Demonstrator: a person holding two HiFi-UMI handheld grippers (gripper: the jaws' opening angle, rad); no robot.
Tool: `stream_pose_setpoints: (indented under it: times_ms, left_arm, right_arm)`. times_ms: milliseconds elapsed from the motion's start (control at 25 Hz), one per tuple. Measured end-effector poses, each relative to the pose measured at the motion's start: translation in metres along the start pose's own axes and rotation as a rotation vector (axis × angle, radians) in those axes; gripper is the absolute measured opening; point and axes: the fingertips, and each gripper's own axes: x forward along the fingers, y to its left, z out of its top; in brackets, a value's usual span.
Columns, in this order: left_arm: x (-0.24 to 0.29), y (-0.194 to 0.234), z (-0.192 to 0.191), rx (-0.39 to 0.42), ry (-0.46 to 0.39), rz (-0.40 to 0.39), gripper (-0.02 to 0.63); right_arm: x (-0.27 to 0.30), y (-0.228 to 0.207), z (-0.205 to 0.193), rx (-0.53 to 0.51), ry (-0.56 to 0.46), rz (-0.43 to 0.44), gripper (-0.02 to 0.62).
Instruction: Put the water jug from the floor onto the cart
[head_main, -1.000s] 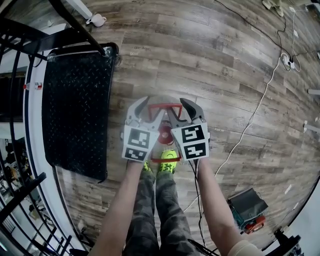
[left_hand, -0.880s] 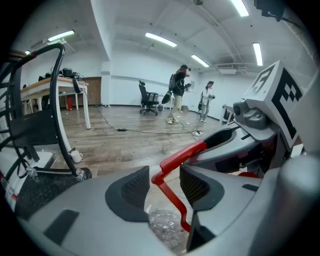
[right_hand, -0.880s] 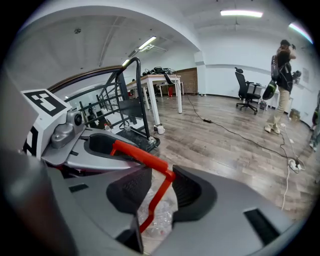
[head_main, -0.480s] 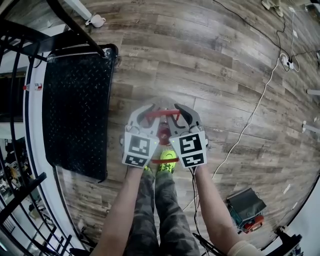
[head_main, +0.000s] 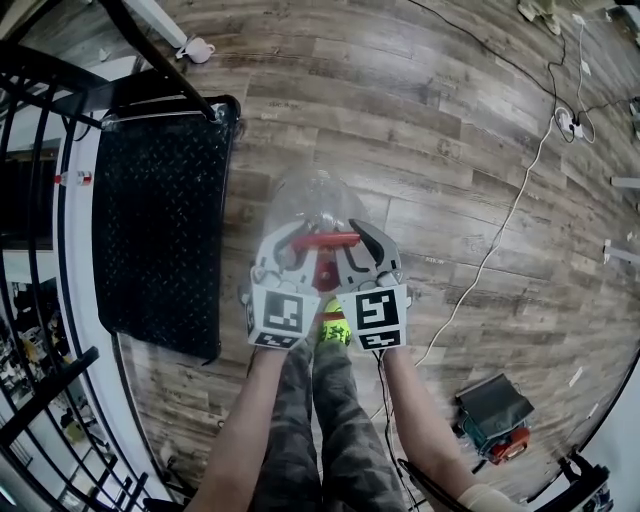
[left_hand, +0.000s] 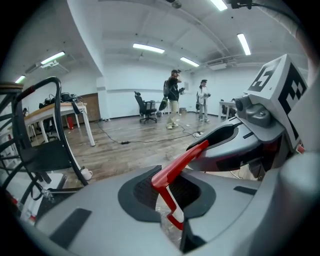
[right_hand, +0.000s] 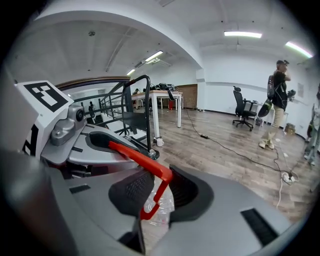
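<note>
As the left tool (head_main: 286, 244) and right tool (head_main: 364, 244), jaws just closing, clamp one red handle (head_main: 326, 240) at its two ends, one water jug (head_main: 310, 198) hangs beneath, one cart (head_main: 155, 230) off their left.

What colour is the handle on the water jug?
The handle is red, clearest in the right gripper view.

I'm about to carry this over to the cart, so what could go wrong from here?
The left gripper and right gripper, whose jaws have just been closing, clamp only the thin red handle, so the water jug beneath could swing or slip. The person's shoe is right beside it, so a drop may hit the foot.
</note>
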Motion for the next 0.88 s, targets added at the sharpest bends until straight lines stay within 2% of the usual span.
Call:
stream_pose_setpoints:
  times_ms: [440,880]
  left_arm:
    - [-0.033,0.028,0.091,0.084,-0.075,0.030,0.041]
    - [-0.132,0.033,0.181,0.062,-0.073,0.006,0.034]
  right_arm:
    - [-0.032,-0.009,0.094,0.001,-0.094,-0.042,0.095]
    - [-0.116,0.027,0.193,-0.004,-0.083,-0.041,0.092]
